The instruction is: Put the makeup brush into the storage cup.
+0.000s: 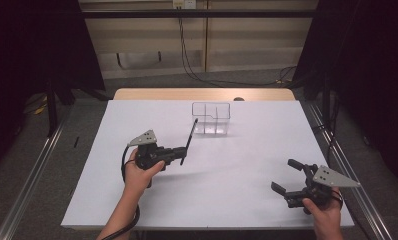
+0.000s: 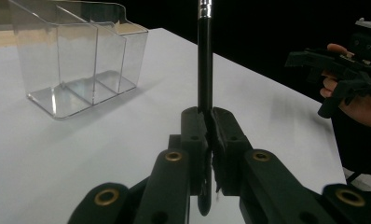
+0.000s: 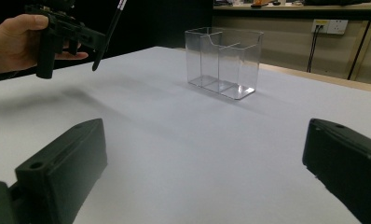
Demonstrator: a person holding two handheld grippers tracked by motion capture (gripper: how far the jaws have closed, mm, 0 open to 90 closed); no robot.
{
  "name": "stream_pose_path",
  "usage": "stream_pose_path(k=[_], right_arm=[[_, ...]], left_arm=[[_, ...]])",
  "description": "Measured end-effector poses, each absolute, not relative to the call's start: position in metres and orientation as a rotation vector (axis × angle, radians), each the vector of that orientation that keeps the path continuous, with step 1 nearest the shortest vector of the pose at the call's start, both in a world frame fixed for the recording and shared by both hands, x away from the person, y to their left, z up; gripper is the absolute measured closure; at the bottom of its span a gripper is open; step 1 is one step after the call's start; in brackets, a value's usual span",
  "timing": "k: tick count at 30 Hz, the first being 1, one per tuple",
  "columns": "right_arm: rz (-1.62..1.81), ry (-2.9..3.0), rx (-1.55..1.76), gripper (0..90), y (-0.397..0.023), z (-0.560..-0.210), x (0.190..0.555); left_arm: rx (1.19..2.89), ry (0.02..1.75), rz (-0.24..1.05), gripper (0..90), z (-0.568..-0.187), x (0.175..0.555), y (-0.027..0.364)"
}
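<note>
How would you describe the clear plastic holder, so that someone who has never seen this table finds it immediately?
Start from the white rectangular table top and look toward its far edge, near the middle. There stands the clear plastic holder, an upright box open at the top and split by inner walls into compartments. It is the one see-through thing there; the thin black pen clamped in the left claw is dark and slim.

Black pen point(image 2: 204, 60) between closed fingers point(image 2: 195, 135)

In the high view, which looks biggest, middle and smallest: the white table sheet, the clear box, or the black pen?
1. White table sheet: by far the largest.
2. Clear box.
3. Black pen, clamped in the left hand-held gripper: about as long as the box is wide, but much thinner, so smallest.
</note>
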State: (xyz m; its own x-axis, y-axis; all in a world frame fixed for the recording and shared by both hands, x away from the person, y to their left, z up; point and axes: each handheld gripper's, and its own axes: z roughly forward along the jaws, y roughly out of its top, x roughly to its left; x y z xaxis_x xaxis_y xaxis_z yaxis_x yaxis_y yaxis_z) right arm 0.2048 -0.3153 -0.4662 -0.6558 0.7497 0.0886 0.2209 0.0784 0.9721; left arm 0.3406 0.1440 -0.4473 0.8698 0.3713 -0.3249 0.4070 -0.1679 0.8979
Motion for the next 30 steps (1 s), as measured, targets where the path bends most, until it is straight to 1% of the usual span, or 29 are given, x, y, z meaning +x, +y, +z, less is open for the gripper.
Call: stream_pose_path(k=[19,30], right_arm=[[1.610,1.943,0.961,0.0,-0.311,-0.469,0.207],[1.625,1.940,0.996,0.0,-0.307,-0.471,0.210]], left_arm=[[1.805,0.516,-0.071,84.1,-0.448,0.329,0.118],[1.805,0.482,-0.073,84.1,-0.448,0.324,0.111]])
